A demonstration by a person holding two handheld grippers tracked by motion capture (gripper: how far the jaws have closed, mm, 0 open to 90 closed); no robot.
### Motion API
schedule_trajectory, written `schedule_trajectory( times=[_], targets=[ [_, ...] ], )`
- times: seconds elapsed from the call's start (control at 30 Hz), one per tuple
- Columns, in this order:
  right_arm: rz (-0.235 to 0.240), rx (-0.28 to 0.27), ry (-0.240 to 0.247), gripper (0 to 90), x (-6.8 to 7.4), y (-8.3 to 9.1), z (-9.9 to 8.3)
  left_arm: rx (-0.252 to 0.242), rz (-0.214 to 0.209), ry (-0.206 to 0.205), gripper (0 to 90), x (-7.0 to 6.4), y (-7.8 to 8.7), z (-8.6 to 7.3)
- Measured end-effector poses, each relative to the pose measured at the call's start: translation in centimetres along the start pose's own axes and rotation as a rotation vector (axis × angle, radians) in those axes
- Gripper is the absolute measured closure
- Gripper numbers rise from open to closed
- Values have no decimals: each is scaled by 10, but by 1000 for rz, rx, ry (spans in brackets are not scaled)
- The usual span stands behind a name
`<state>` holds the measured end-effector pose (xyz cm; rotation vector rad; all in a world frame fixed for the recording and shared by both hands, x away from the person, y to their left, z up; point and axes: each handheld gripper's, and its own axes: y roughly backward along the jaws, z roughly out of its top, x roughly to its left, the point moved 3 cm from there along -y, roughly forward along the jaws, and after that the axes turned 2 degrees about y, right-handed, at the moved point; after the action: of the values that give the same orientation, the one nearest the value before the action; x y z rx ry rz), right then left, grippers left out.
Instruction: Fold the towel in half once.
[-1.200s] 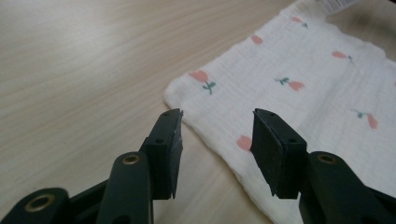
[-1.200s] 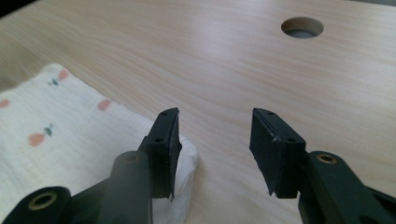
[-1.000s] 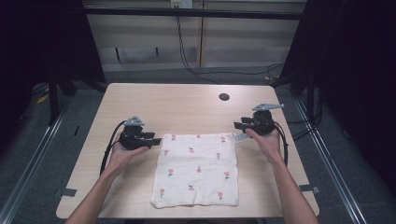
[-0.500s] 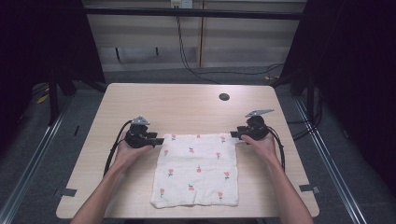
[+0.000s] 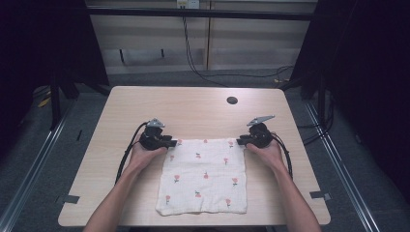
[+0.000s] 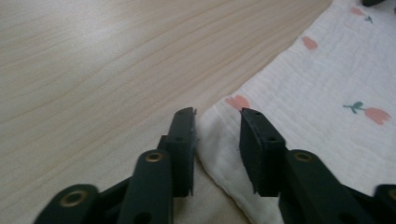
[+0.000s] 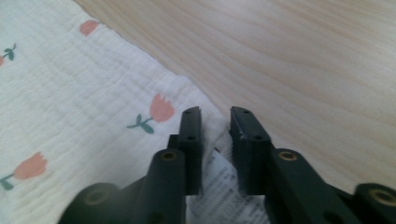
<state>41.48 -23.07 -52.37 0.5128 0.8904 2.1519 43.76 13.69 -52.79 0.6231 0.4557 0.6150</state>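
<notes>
The wooden table (image 5: 145,106) is the biggest thing here, pale and bare across its whole far half, with open room from 10 o'clock round to 2 o'clock; only a small dark hole (image 5: 232,100) sits toward 1 o'clock, well apart from the work. Beyond the far edge the floor is grey, cables (image 5: 193,58) trail along a pale wall, and dark frames stand at either side. The white cloth (image 5: 205,176) printed with small pink flowers lies flat at 6 o'clock, its near edge just short of the table's near edge, with strips of free wood at 9 and 3 o'clock. The left gripper (image 5: 170,143) lies at the cloth's far left corner, jaws parted with the corner's edge between them, not pinched (image 6: 217,128). The right gripper (image 5: 240,141) lies at the far right corner, jaws also parted, straddling the hem and a small printed label (image 7: 219,186). Nothing stands between the two.
</notes>
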Motion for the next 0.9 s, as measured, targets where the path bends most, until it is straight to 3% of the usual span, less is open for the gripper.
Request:
schedule_trajectory(
  times=[0.03, 0.13, 0.2, 0.23, 0.3, 0.37, 0.5, 0.6, 0.73, 0.9],
  targets=[
    [15, 1, -3, 797, 0, 0, 0, -10, -29, 26, 700, 0, -2, 0],
    [40, 28, 9, 851, 4, 1, 0, 13, -28, -14, 823, -6, -2, 0],
    [43, 28, 12, 859, 7, 2, 1, 15, -33, 4, 856, -5, -1, 0],
    [46, 23, 5, 860, 7, 2, 2, -5, -78, 42, 858, -3, 2, 0],
    [58, -9, -10, 861, 5, 6, 4, -35, -68, 63, 863, -1, 8, 2],
    [94, -73, -47, 862, 2, 15, 8, -34, -54, 35, 866, -2, 16, 5],
    [87, -107, -47, 863, -1, 28, 15, -81, -75, 12, 867, -5, 34, 12],
    [97, -153, -49, 863, -1, 38, 21, -81, -76, -16, 867, -8, 44, 14],
    [98, -188, -40, 863, 0, 48, 27, -127, -125, -24, 867, -11, 55, 16],
    [99, -214, -34, 863, 1, 58, 33, -136, -128, -30, 867, -14, 60, 21]
  ],
)
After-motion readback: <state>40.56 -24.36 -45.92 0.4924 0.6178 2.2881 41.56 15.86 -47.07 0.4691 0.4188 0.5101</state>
